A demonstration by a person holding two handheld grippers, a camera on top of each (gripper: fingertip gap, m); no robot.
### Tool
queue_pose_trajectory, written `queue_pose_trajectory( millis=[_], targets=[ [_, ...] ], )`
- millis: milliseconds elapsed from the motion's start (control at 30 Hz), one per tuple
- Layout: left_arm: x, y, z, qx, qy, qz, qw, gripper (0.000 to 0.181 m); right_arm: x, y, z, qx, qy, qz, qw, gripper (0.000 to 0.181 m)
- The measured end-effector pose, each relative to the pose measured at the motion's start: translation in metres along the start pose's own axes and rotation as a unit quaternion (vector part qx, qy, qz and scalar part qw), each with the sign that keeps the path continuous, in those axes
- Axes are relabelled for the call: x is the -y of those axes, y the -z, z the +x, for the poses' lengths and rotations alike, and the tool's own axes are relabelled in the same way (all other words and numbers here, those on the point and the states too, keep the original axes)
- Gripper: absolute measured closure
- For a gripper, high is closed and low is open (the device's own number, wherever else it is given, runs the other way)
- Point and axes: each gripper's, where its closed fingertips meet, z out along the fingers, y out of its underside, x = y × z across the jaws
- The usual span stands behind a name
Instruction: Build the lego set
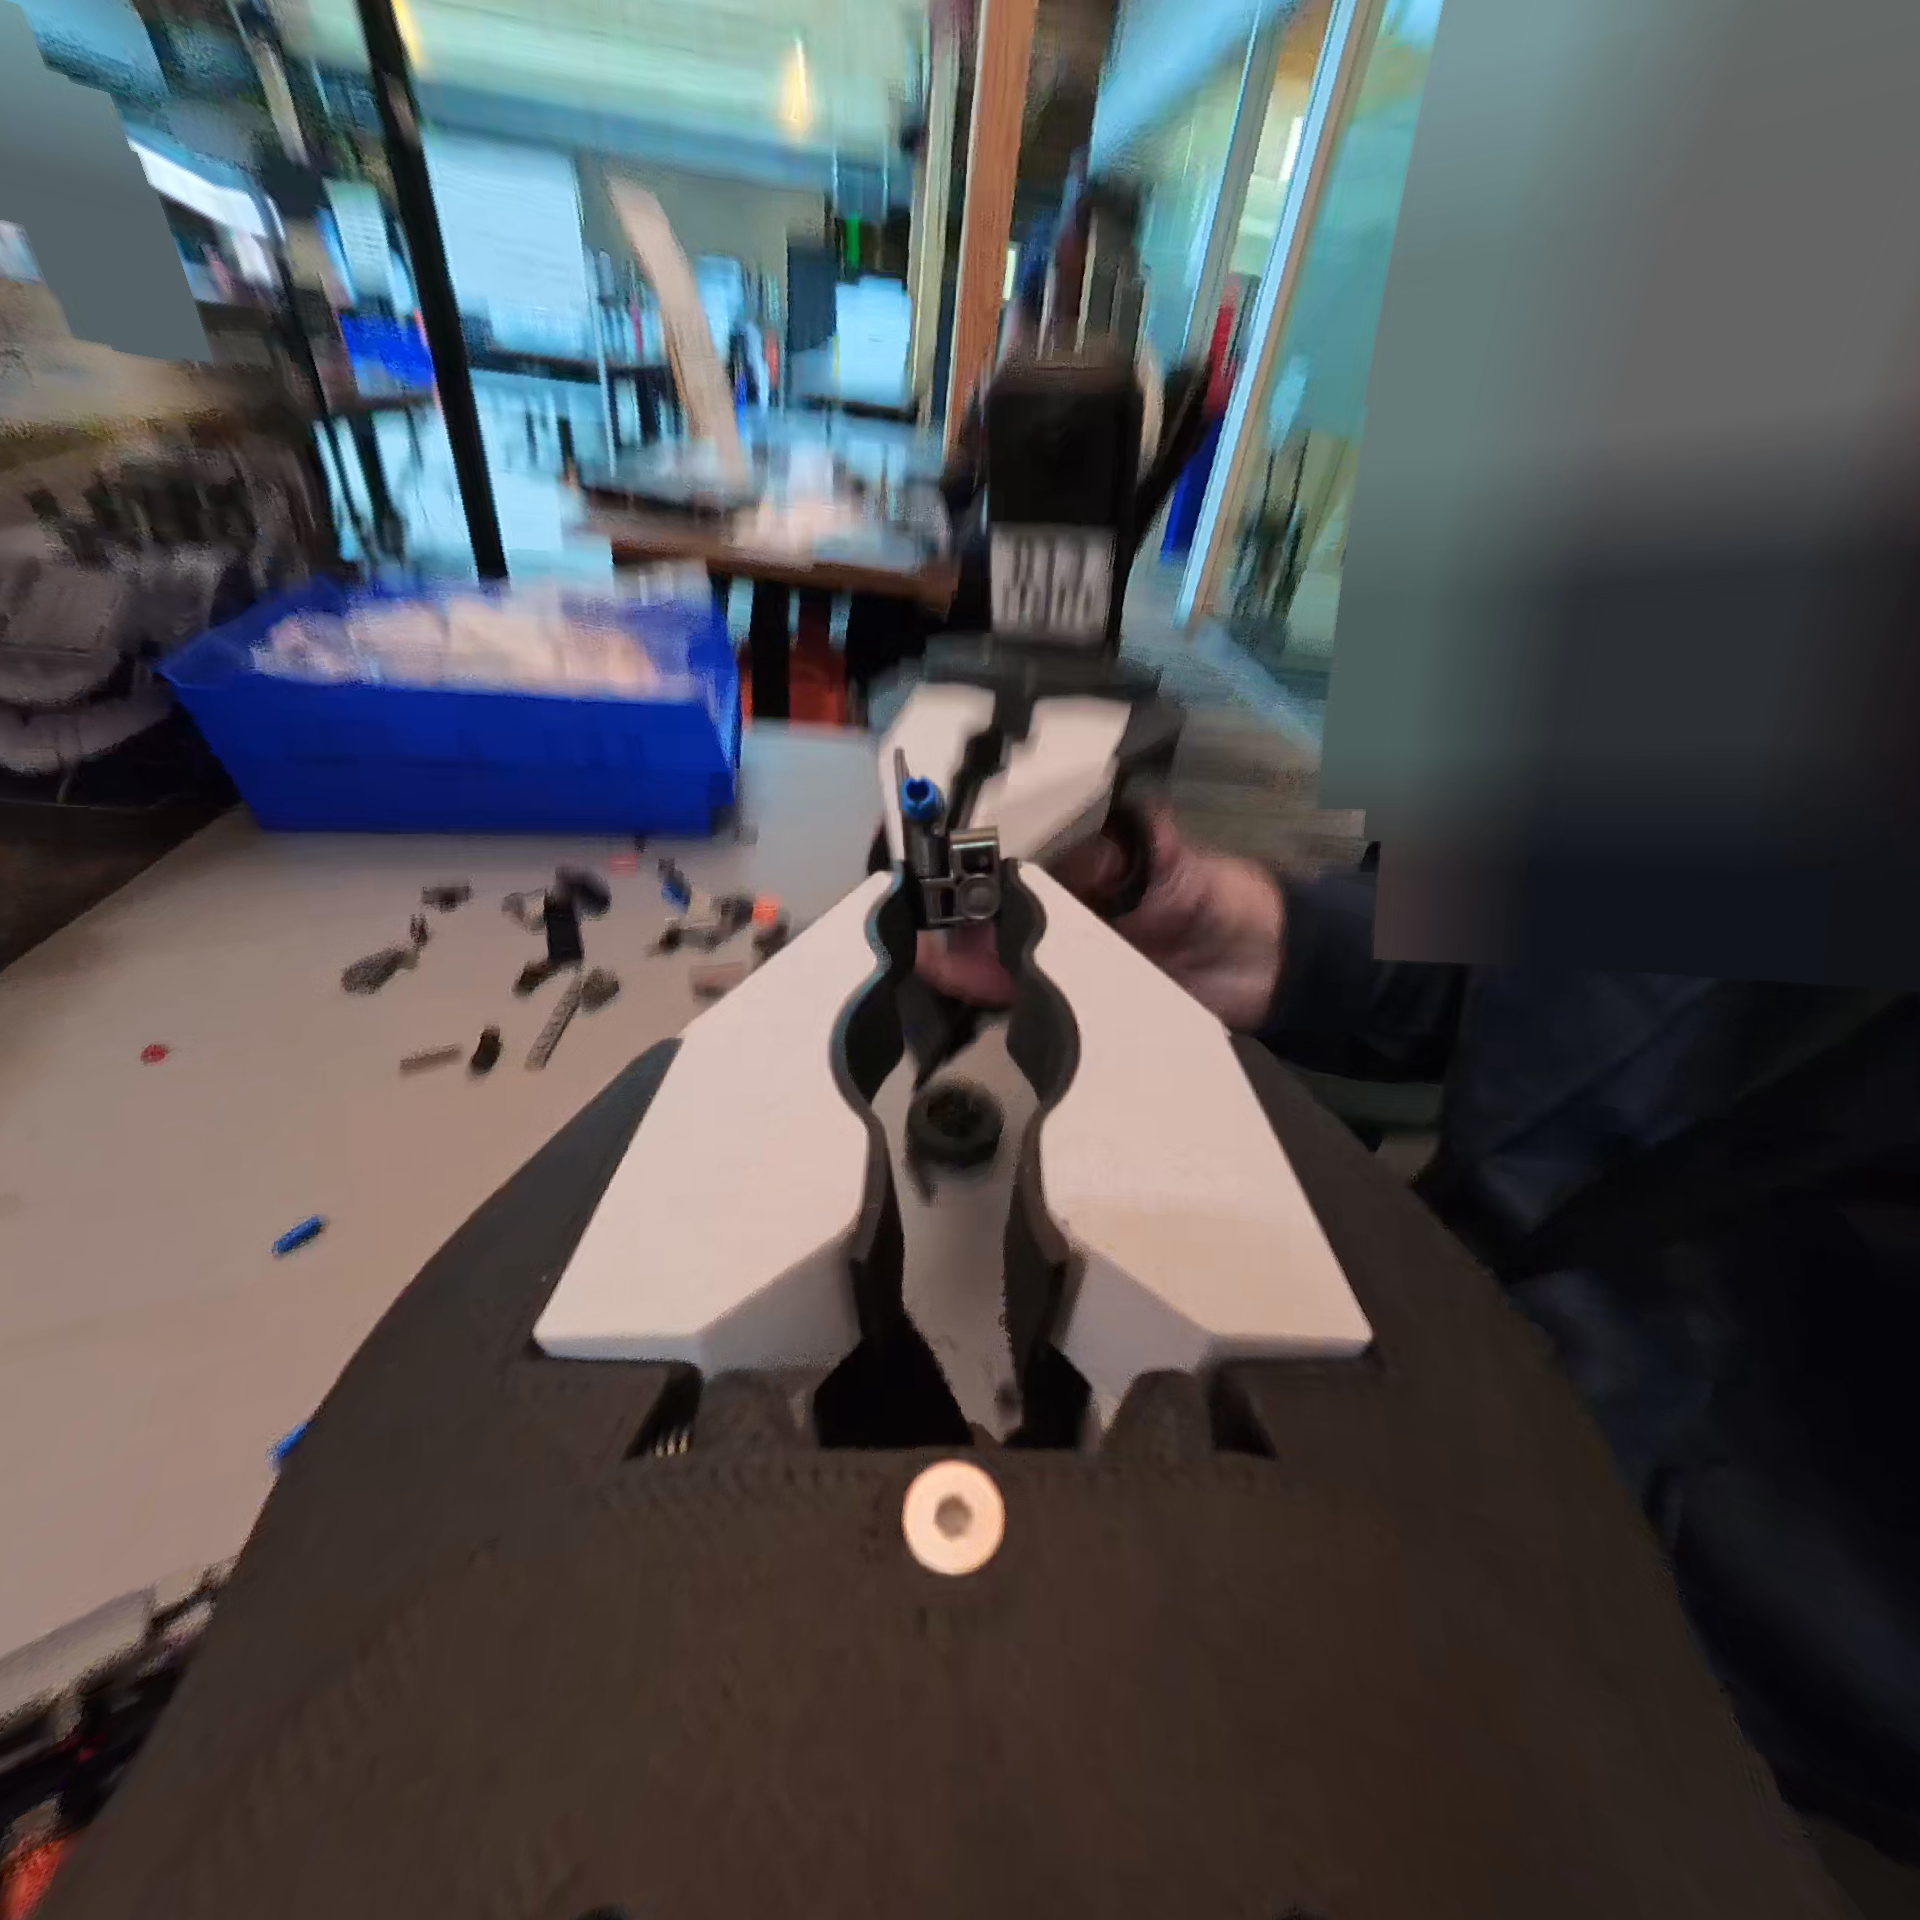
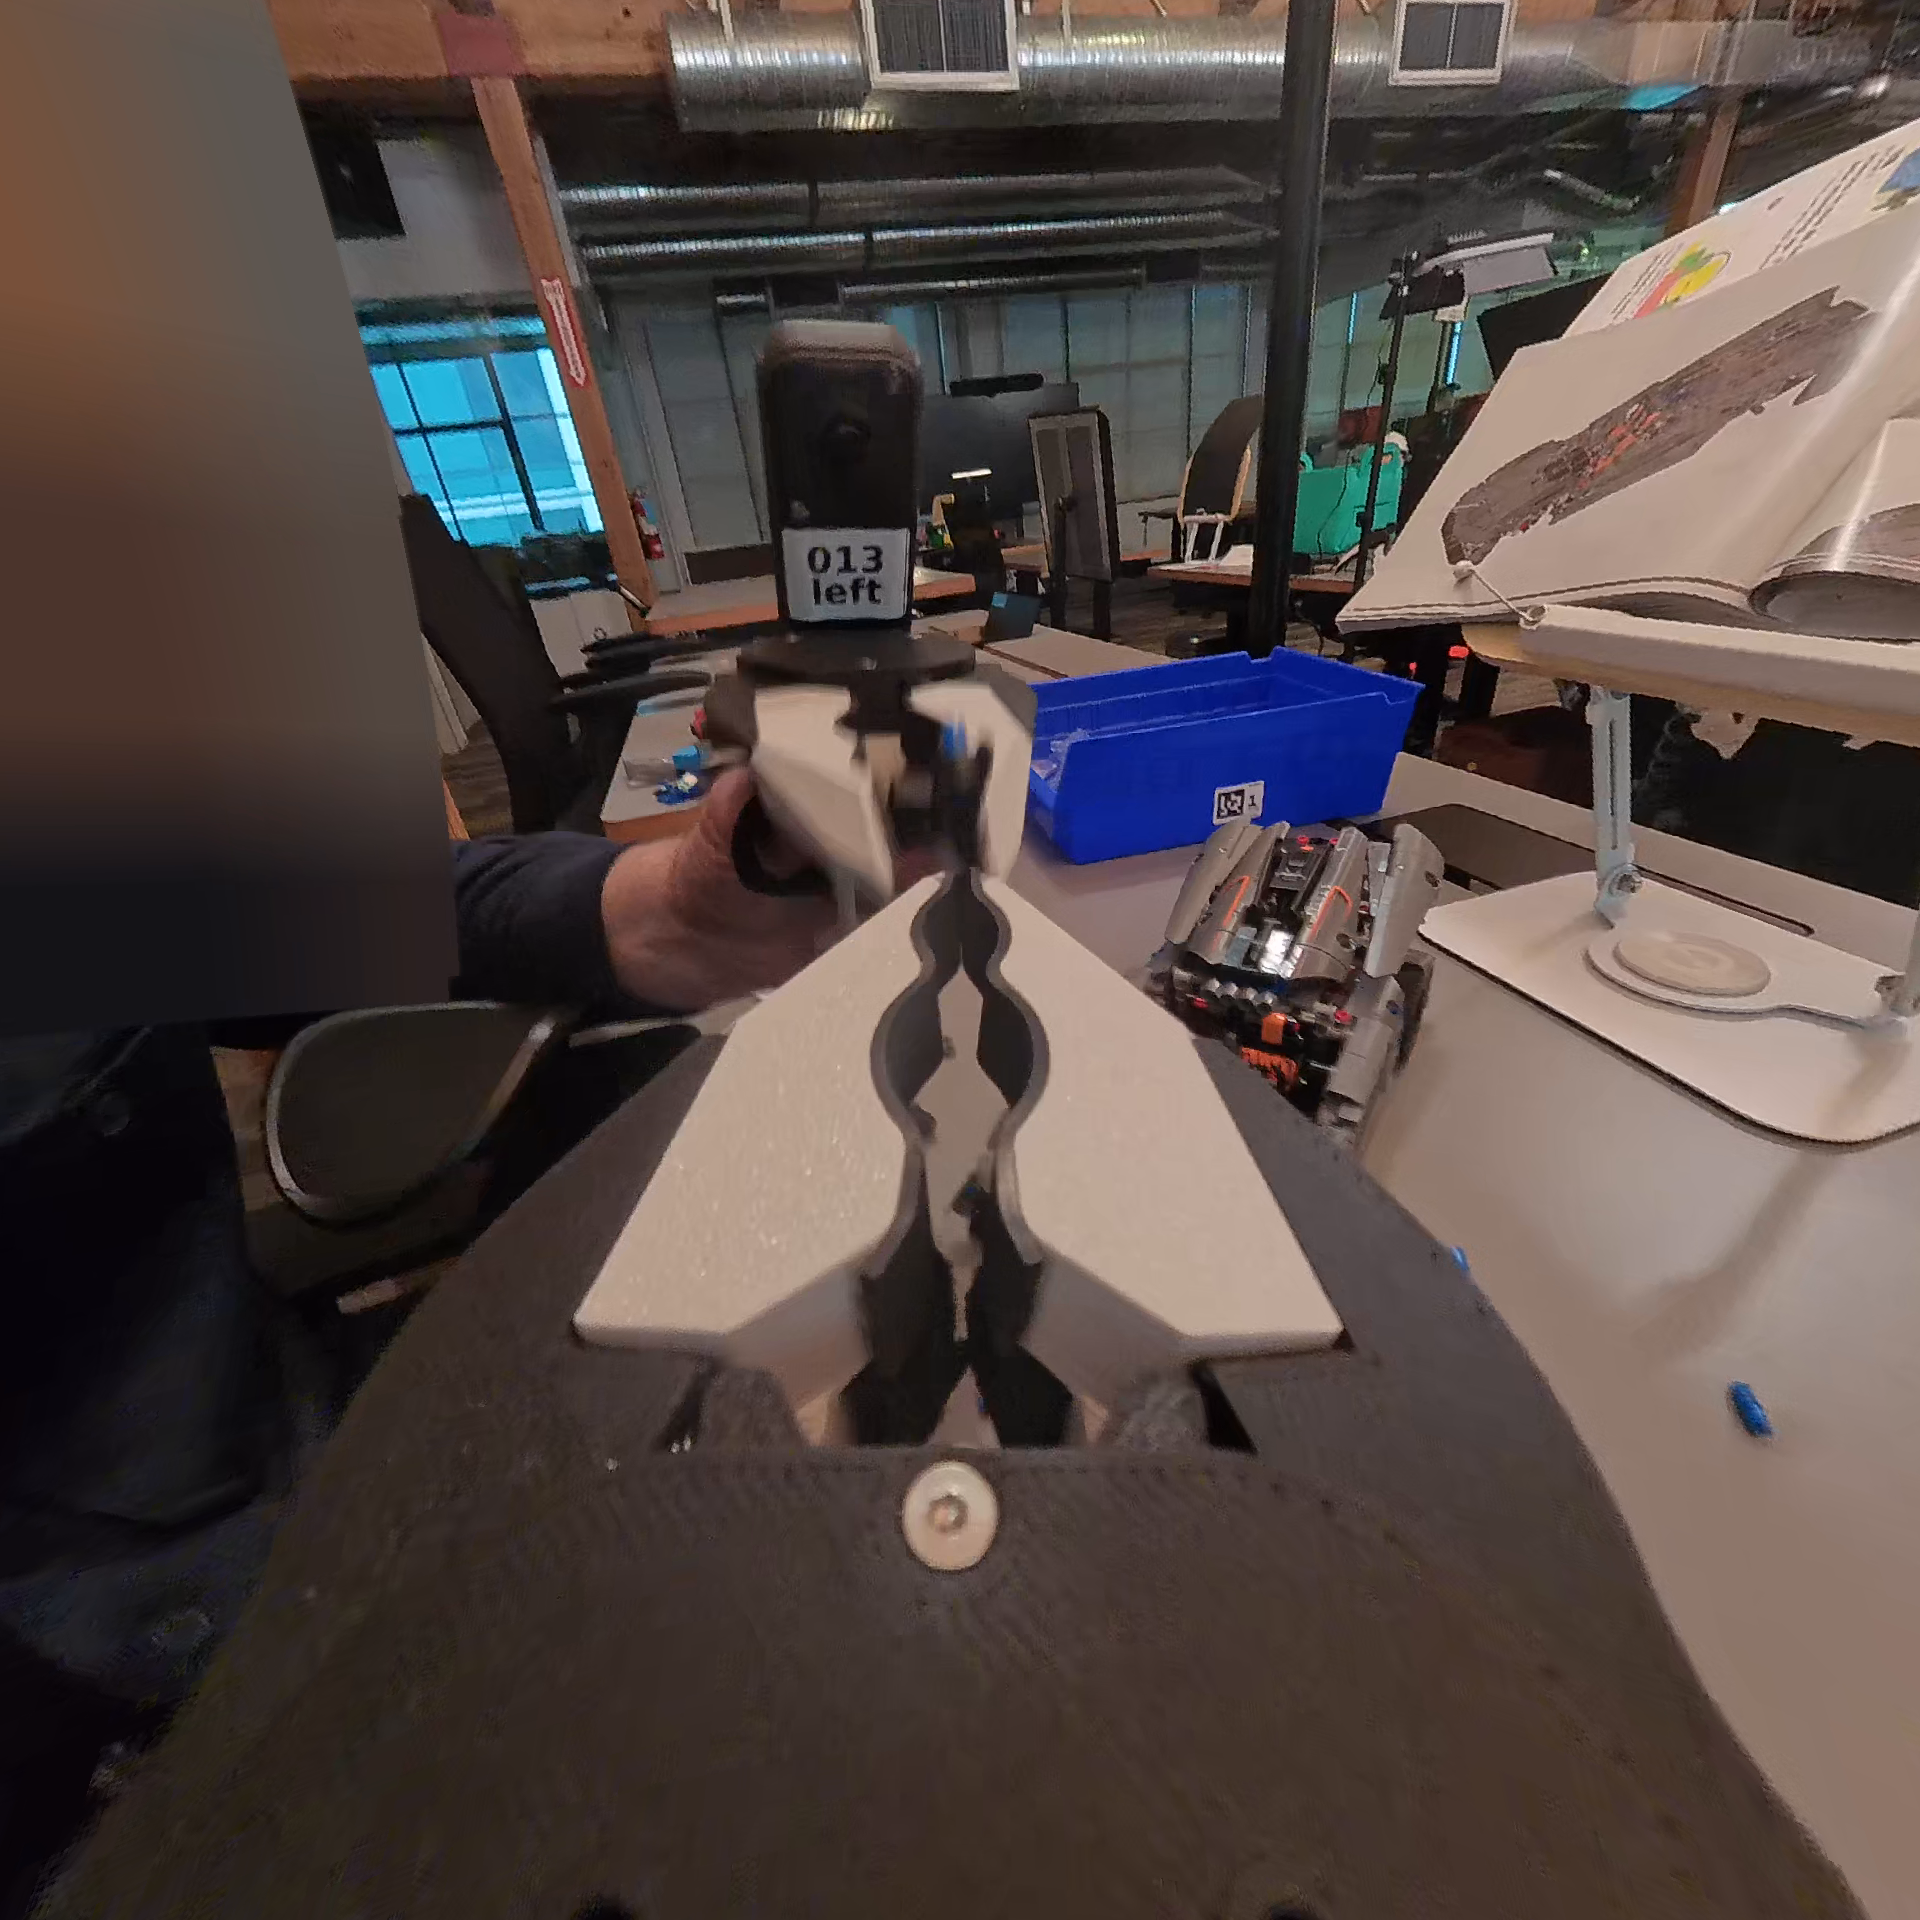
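A small grey lego assembly (image 1: 956, 883) with a blue pin on its upper left is pinched at the tips of the left claw (image 1: 954, 896), held up in the air above the desk (image 1: 208, 1143). The right claw (image 1: 971, 769) faces it from beyond, tips close to the piece; its fingers look nearly together, but whether they also clamp the piece cannot be told through the blur. A hand (image 1: 1184, 925) in a dark sleeve holds that farther tool. Loose dark, grey, red and blue lego parts (image 1: 551, 935) lie scattered on the desk to the left, and a blue bin (image 1: 468, 717) full of pale bags stands behind them. A mosaic patch hides the upper right. The right wrist view looks the other way: its own right claw (image 2: 961, 894) points at the left claw (image 2: 935, 790), where the small piece shows only as a dark blur with a speck of blue. This view alone shows a partly built grey, black and orange lego car (image 2: 1299, 956) on the desk to the right, another blue bin (image 2: 1216, 748) behind it, an open instruction booklet (image 2: 1683, 436) propped on a white stand (image 2: 1662, 977), and a lone blue pin (image 2: 1751, 1408) near the desk edge.
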Motion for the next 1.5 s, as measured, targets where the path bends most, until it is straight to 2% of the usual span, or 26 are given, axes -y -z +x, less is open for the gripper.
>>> queue_pose_trajectory(
  millis=[33,67,100,200,300,367,400,433,667,1000,1300,1433,1500],
  targets=[
    [0.019,0.013,-0.005,-0.004,0.025,0.049,0.998,0.169,-0.009,0.001,0.005,-0.012,0.004,-0.017,1.0,0.181],
    [0.027,0.023,-0.012,0.012,0.011,0.049,0.999,0.169,-0.009,0.003,0.007,-0.009,-0.013,-0.001,1.0,0.181],
    [0.015,0.024,-0.022,0.054,-0.031,-0.004,0.998,0.169,0.0,0.004,0.005,0.004,-0.035,0.026,0.999,0.181],
    [-0.004,0.016,-0.021,0.051,-0.028,-0.045,0.997,0.168,0.007,0.002,0.007,-0.004,-0.007,0.008,1.0,0.181],
    [0.0,0.015,-0.008,0.003,-0.014,-0.026,1.0,0.168,0.004,0.002,0.013,-0.001,-0.031,0.012,0.999,0.181],
    [-0.005,0.015,-0.014,0.006,-0.004,-0.026,1.0,0.168,0.003,0.001,0.014,0.001,-0.041,0.015,0.999,0.181],
    [-0.008,0.014,-0.011,-0.015,0.017,-0.024,0.999,0.168,0.003,0.001,0.014,-0.004,-0.037,0.017,0.999,0.181],
    [-0.014,0.012,-0.009,-0.032,0.033,-0.033,0.998,0.168,0.004,0.0,0.012,-0.002,-0.035,0.016,0.999,0.181],
    [-0.041,-0.002,-0.005,-0.034,0.023,-0.097,0.994,0.168,0.0,-0.003,0.011,0.019,-0.064,0.008,0.998,0.178],
    [-0.046,-0.006,-0.004,-0.029,0.01,-0.12,0.992,0.168,-0.008,-0.002,0.009,0.052,-0.107,-0.008,0.993,0.181],
    [-0.046,-0.005,0.0,-0.015,-0.033,-0.129,0.991,0.168,-0.011,0.003,0.001,0.042,-0.047,-0.035,0.997,0.181],
    [-0.051,0.0,0.005,-0.008,-0.059,-0.156,0.986,0.168,-0.015,0.005,-0.005,0.046,-0.038,-0.041,0.997,0.181],
    [-0.043,0.017,-0.005,0.013,-0.045,-0.136,0.99,0.168,-0.004,0.021,0.004,0.031,-0.048,-0.009,0.998,0.181]
  ],
)
